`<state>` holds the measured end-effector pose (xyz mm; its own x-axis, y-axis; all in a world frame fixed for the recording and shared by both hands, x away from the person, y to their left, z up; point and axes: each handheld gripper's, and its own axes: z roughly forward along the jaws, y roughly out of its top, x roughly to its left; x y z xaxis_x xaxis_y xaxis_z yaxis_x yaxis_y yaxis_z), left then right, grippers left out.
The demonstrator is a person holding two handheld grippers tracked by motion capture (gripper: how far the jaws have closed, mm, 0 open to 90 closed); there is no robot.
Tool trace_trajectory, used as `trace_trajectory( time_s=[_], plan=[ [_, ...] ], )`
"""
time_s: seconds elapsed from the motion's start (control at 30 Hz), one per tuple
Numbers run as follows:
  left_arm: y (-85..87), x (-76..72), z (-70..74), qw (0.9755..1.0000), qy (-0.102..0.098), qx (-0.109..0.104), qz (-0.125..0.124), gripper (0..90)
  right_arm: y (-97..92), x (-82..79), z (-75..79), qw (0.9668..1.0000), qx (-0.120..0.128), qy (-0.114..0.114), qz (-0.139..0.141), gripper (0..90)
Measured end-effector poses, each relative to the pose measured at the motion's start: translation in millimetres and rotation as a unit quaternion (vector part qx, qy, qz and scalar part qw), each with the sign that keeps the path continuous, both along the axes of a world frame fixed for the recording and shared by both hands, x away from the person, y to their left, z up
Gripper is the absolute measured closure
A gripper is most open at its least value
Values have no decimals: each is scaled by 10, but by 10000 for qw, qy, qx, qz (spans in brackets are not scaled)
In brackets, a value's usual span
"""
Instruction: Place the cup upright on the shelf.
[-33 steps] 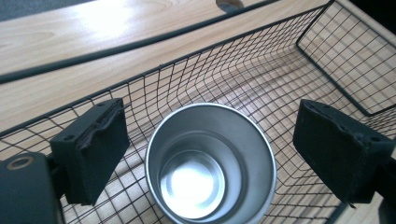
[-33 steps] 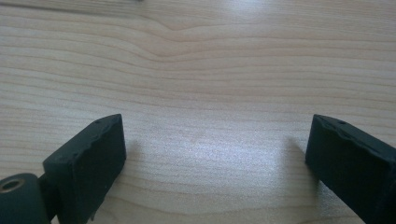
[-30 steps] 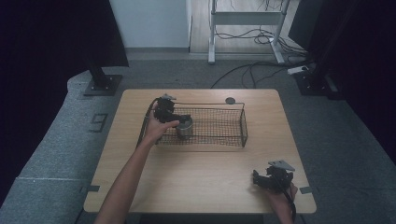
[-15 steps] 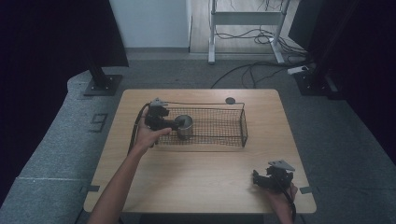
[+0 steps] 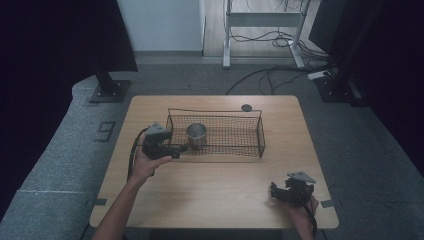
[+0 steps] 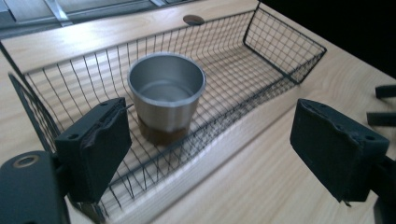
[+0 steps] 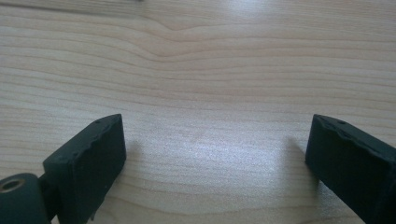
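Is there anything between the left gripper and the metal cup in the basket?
Yes: the wire basket. Its near long wall runs between the open left gripper and the metal cup, which stands upright inside. The top is open, so from above nothing visible blocks the cup.

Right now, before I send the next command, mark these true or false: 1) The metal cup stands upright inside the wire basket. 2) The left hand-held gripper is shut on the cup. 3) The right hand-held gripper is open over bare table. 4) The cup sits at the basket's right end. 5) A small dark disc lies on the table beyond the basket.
1) True: the metal cup stands upright in the wire basket.
2) False: the left hand-held gripper is open, outside the basket.
3) True: the right hand-held gripper is open above the table.
4) False: it sits near the left end.
5) True: the dark disc lies there.
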<state>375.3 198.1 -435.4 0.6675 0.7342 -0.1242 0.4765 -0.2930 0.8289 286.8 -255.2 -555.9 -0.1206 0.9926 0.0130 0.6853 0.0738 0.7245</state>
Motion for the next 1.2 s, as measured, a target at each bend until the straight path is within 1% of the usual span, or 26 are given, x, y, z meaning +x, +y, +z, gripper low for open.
trace_trajectory(
  time_s=[0.07,0.27,0.33,0.37,0.43,0.5,0.57,0.63,0.7,0.77,0.8,0.83,0.9,1.0,1.2],
  plan=[
    [20,-87,-68,10000,-34,3,7,131,0,0,0,10000,0,0,0,49],
    [52,-347,-269,9998,-45,143,-117,131,0,0,0,10000,0,-1,0,49],
    [76,-436,-330,9998,-44,126,-151,132,0,0,0,10000,-1,-1,1,49],
    [88,-478,-362,9998,-19,118,-172,136,0,0,0,10000,0,-1,0,49],
    [113,-559,-432,9997,-25,171,-177,136,0,0,0,10000,0,-1,0,49],
    [139,-631,-501,9996,61,186,-193,137,0,0,0,10000,0,-1,0,49],
    [162,-699,-566,9997,108,164,-173,138,0,0,0,10000,-1,-1,1,49],
    [177,-761,-625,9996,120,210,-128,138,0,0,0,10000,-1,-3,-2,50],
    [183,-800,-693,9995,211,169,-155,141,0,0,0,10000,0,-3,-4,50],
    [179,-828,-761,9994,214,243,-125,140,0,0,0,10000,0,-2,-4,51],
    [179,-830,-792,9994,230,240,-114,141,0,-1,0,10000,1,-2,-4,51],
    [179,-824,-818,9992,271,276,-124,142,0,0,0,10000,0,-2,-4,51],
    [185,-822,-840,9988,239,425,-71,142,0,0,0,10000,0,-3,-4,51],
    [226,-822,-853,9992,265,306,-31,145,0,0,0,10000,0,-2,-3,51],
    [213,-818,-939,9988,313,369,32,146,-1,3,0,10000,-1,-6,9,51]
  ],
)
